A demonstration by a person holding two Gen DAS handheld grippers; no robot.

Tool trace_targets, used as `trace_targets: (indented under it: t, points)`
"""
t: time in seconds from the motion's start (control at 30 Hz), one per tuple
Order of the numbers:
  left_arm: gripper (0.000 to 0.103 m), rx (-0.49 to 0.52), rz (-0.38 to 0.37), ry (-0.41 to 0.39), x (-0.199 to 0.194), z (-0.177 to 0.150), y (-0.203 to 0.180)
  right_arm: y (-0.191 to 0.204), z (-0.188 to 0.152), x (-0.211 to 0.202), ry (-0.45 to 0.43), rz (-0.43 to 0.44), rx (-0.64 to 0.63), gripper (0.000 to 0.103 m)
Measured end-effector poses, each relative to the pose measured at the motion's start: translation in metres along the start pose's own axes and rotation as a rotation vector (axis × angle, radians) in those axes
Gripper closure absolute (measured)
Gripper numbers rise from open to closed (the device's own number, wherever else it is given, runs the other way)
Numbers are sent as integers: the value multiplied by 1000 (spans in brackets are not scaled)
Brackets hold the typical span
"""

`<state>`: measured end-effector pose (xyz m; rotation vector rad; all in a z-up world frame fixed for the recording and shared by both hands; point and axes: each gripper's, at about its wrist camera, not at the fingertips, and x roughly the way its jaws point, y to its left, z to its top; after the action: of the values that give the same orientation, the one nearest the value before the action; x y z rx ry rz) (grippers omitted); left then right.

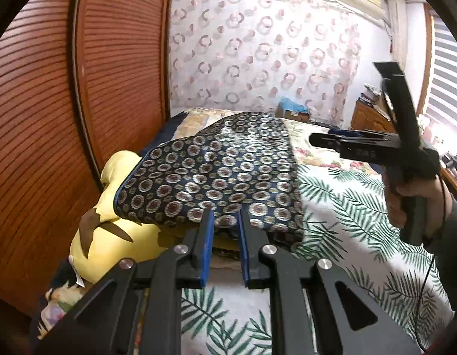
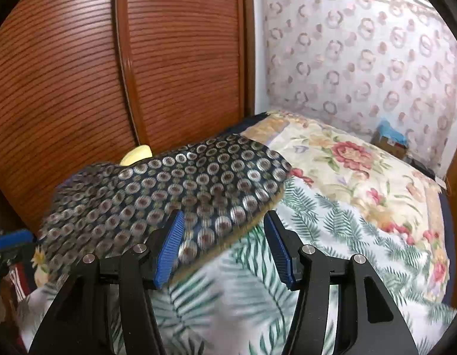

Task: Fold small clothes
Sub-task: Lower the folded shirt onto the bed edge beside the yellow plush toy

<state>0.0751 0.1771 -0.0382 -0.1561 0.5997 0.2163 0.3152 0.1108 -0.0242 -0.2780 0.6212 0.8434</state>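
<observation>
A dark blue garment [image 1: 216, 165] printed with silver rings lies folded flat on the bed, its left part resting over a yellow plush toy [image 1: 110, 207]. My left gripper [image 1: 225, 216] sits at the garment's near edge. Its blue pads stand a narrow gap apart and do not press the cloth. At the right of that view, a hand holds my right gripper [image 1: 347, 103] wide open above the bed. In the right wrist view the garment [image 2: 169, 183] is blurred. Its near right corner reaches in between the open fingers of the right gripper [image 2: 224, 216].
A brown louvred wardrobe door [image 1: 51, 103] stands close on the left of the bed. The fern-print sheet [image 2: 332, 227] and a floral quilt [image 2: 361, 162] cover the bed. Beyond the far edge are a box with a blue cover [image 1: 293, 109], a ring-print curtain [image 1: 258, 44] and a wooden dresser [image 1: 370, 118].
</observation>
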Motion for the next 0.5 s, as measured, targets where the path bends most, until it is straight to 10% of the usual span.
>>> trace_targets:
  t: [0.3,0.5]
  points:
    - [89,50,-43,-16,-24,-9,-37,-2,-40,-94,-74,-71,50,41]
    - [89,96,-77,-15,-31,-17,-74,-3,-73,-153,-113,-141,93,19]
